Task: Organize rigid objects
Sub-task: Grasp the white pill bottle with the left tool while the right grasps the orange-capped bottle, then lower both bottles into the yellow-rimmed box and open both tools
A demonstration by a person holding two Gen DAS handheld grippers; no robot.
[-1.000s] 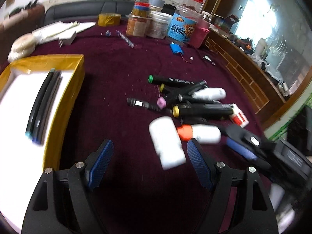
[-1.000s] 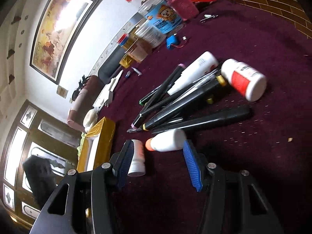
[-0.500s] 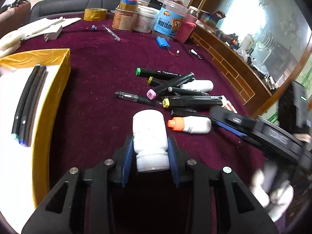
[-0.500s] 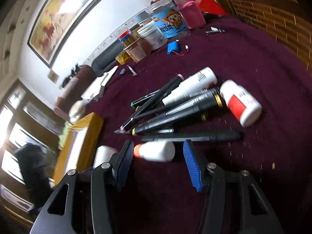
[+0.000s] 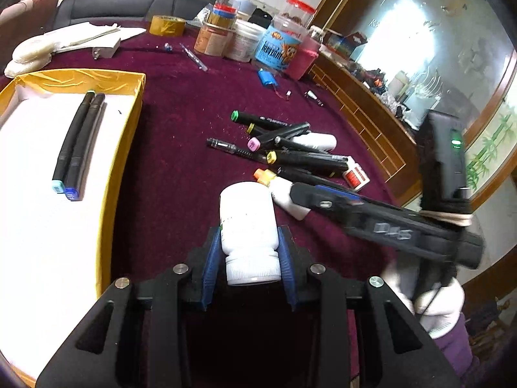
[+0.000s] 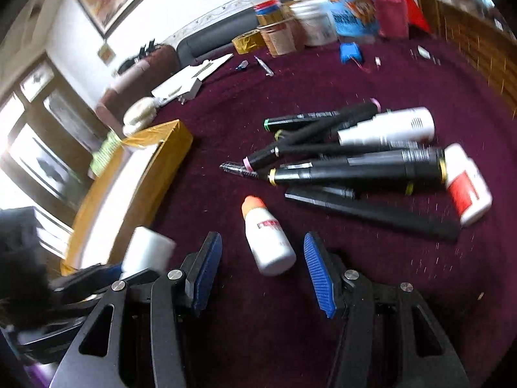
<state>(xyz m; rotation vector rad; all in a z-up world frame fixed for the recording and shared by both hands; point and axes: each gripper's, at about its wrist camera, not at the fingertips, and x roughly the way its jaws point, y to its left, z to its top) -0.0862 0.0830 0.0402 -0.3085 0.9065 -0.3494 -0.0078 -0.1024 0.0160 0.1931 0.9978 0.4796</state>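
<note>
**A:** What does each gripper have?

**B:** The left gripper [image 5: 248, 258] is clenched on a white pill bottle [image 5: 247, 226], blue pads pressed to both sides, cap end toward the camera. The bottle looks lifted clear of the table [image 5: 174, 168], though I can't be sure. The right gripper [image 6: 263, 268] is spread wide with nothing in it; the small orange-capped bottle [image 6: 268, 236] lies on the cloth between its fingers, touching neither pad.

**A:** And further out?

**B:** Beyond that bottle sits the pile of black markers [image 6: 339, 165], crossed over one another, with a long white tube [image 6: 387, 127] among them and a red-labelled white bottle [image 6: 467, 187] at the pile's far end. To the left stands the yellow box [image 5: 129, 135], with two markers [image 5: 76, 145] lying side by side on its white lining.

**A:** So how far along?

**B:** Early, I'd say. Two markers are boxed, one bottle is in hand, and the rest of the pile waits on the table.

**A:** Anything you can't make out?

**B:** Plenty. The right-wrist view is motion-blurred, so labels are unreadable. In the left view the right gripper's body covers much of the orange-capped bottle. The box is cut off at the frame edge, and the overlap makes counting the markers in the pile unreliable.
</note>
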